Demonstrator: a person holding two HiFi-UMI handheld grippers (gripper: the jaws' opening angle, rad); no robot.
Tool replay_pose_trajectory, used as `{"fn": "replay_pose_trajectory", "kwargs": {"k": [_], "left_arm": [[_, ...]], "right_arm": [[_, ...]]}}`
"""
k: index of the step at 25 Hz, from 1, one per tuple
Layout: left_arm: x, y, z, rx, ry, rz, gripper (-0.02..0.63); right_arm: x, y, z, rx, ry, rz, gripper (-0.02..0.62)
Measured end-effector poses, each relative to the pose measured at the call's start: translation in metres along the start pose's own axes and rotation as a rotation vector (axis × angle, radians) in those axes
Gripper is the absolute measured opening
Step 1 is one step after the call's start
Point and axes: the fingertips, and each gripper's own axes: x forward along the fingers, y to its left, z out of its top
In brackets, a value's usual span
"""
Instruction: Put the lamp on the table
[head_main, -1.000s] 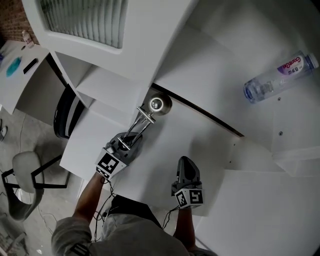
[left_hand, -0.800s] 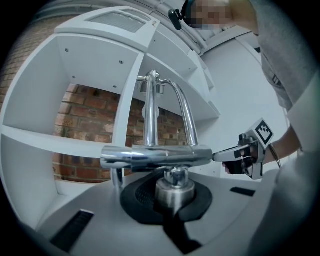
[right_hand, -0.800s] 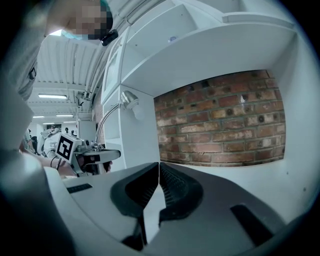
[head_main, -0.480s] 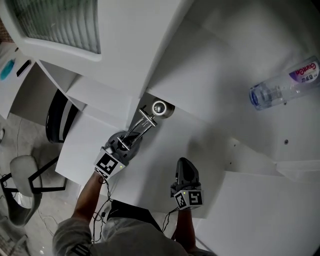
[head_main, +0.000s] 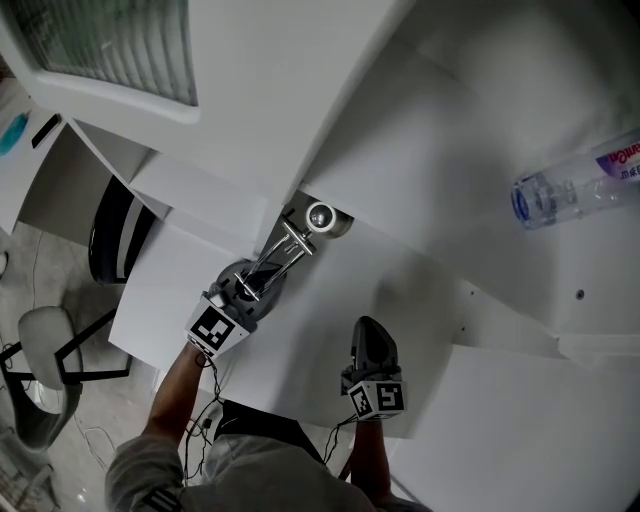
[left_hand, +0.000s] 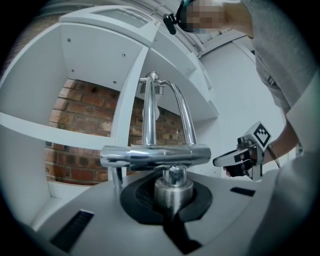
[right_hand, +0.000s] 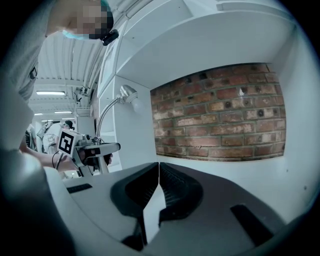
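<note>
White desk (head_main: 330, 300) under a white shelf unit (head_main: 250, 100), with a brick wall (right_hand: 220, 110) showing behind the open shelves. Left gripper (left_hand: 172, 187) is clamped tight on the short chrome post of the lamp (left_hand: 155, 154). The post sits right between the closed jaws, a chrome crossbar runs just above them, and two curved chrome arms rise from that bar. From the head view the lamp (head_main: 295, 240) slants away from the left gripper (head_main: 258, 280) over the desk, its round head next to the shelf unit's edge. Can't tell if any part of the lamp touches the desk. Right gripper (right_hand: 159, 172) has its jaws pressed together with nothing in them; it hangs over the desk (head_main: 372, 325) beside the left one, apart from the lamp. Clear water bottle (head_main: 575, 185) lies on its side far right. Chair (head_main: 45, 345) sits on the floor at left.
</note>
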Motion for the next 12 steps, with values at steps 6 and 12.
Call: {"fn": "replay_pose_trajectory", "kwargs": {"k": [6, 12], "left_arm": [[-0.002, -0.0008, -0.0003, 0.001, -0.007, 0.008, 0.002], [-0.0031, -0.0011, -0.0022, 0.005, -0.03, 0.03, 0.002]], "right_arm": [[-0.0036, 0.001, -0.0049, 0.003, 0.007, 0.001, 0.025], [-0.0093, -0.0006, -0.0059, 0.0, 0.014, -0.012, 0.025]]}}
